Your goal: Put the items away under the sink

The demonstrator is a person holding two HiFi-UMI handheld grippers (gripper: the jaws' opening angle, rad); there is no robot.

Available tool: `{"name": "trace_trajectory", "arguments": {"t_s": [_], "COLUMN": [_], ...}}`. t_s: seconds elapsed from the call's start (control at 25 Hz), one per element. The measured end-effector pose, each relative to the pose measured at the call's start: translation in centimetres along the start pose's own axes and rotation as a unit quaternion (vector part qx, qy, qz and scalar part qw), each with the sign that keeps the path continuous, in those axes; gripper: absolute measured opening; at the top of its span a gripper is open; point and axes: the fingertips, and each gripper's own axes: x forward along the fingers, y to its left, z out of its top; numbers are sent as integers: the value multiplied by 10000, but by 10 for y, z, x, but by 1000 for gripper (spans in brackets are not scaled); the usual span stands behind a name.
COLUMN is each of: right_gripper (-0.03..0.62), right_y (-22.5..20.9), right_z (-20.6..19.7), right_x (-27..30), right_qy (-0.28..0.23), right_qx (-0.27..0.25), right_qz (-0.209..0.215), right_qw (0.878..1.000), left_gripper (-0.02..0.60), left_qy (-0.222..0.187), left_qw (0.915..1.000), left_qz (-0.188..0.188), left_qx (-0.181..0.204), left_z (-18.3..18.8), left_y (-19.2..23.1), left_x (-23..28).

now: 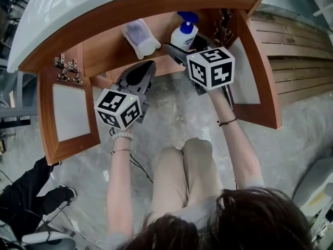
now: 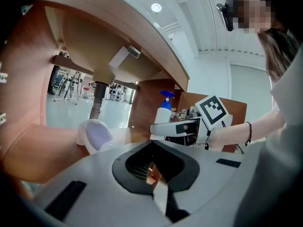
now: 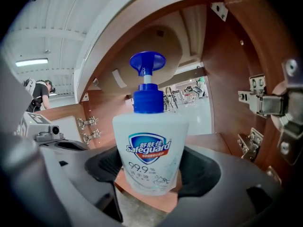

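The translucent white plastic soap pump bottle [image 3: 150, 150] has a blue pump and collar and a blue, red-edged shield label. The wooden under-sink cabinet [image 1: 104, 53] is reddish-brown, with pale grey door panels. Both marker cubes [image 1: 118, 109] [image 1: 210, 67] are white with black square patterns. The speckled stone floor [image 1: 177, 116] is grey.

Base of soap bottle [image 3: 150, 145] hidden between right tool [image 3: 150, 176] jaws, white pouch [image 2: 96, 135] blurred, fine print unreadable
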Motion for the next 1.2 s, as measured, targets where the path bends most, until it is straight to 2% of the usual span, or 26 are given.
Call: {"name": "trace_trajectory", "arguments": {"t_s": [0.52,0.92,1.2], "right_gripper": [364,364,364], "right_y": [-22,-41,-44], "right_z": [-1,-10,-8], "right_x": [41,58,63], "right_qy": [-92,-101,-204], "right_qx": [-364,-671,-823], "right_qz": [-246,-578,-723], "right_qw": [9990,9960,9938], "left_gripper": [-3,-3,-3], "left_qy": [-156,-104,-72], "left_qw": [9996,9989,9990], "left_qz": [-33,-134,-83], "left_qx": [232,438,438], "left_z": [-11,-21,-26], "left_y": [25,20,20], "left_x": [24,40,38]}}
